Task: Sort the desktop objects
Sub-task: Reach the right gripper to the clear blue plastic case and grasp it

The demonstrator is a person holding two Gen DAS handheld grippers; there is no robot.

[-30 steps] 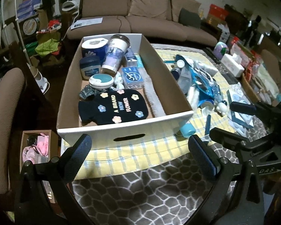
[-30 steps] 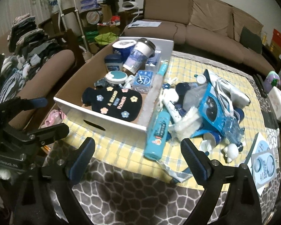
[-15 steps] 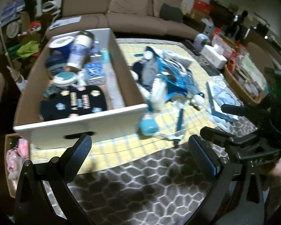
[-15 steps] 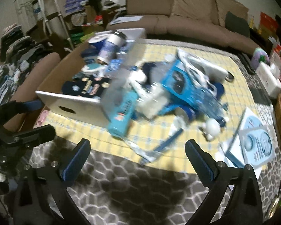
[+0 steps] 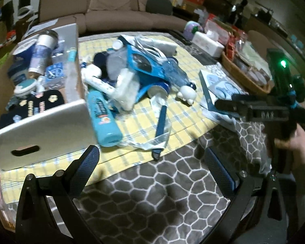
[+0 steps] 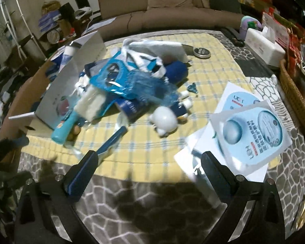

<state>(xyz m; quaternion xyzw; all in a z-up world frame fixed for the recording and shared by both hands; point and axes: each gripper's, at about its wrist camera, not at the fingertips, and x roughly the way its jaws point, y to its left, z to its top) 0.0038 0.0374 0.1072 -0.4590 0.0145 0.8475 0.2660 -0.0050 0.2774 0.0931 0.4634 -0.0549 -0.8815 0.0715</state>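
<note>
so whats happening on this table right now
A person holds a gripper in each hand over a cluttered table, sorting loose items into the white box. The left gripper and right gripper both have their jaws wide open and empty. The pile on the yellow cloth, including a teal bottle, lies untouched.

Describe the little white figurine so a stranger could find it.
Start at the yellow checked cloth and find the blue pile beside the box. The figurine lies at the pile's near right edge. It is the only glossy white, round-headed toy there.
</note>
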